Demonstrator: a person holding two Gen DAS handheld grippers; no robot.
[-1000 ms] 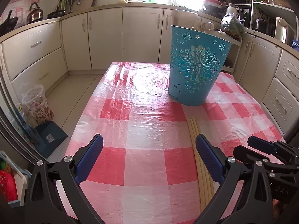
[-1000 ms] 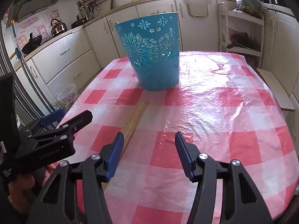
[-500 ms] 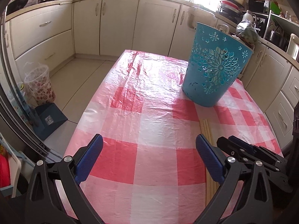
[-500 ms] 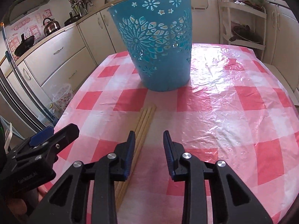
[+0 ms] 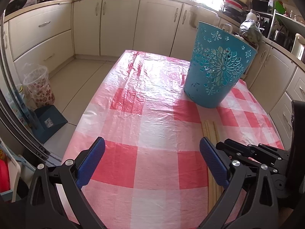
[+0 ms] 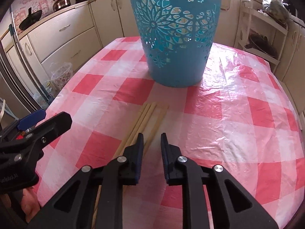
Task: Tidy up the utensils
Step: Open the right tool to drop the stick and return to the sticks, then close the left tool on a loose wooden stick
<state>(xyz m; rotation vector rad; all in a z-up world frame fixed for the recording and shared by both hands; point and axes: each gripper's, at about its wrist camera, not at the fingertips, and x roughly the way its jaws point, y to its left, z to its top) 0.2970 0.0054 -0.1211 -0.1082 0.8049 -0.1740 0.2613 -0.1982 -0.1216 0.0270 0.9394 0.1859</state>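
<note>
At lower centre, the right gripper [image 6: 151, 140], jaws just narrowed, is seen straddling one of the pale wooden chopsticks [image 6: 146, 122] on glossy red-checked tablecloth [image 6: 238, 118]. Beyond, a perforated turquoise basket [image 6: 176, 38] and cream cabinets [image 6: 63, 36] are shown.

left wrist: low over table's near edge, angled down past its fingers, faces cabinets | right wrist: closer, angled down toward blue basket [image 6: 176, 36] | shared: basket, chopsticks [image 6: 150, 120], checked tablecloth [image 5: 152, 114], each other's gripper
</note>
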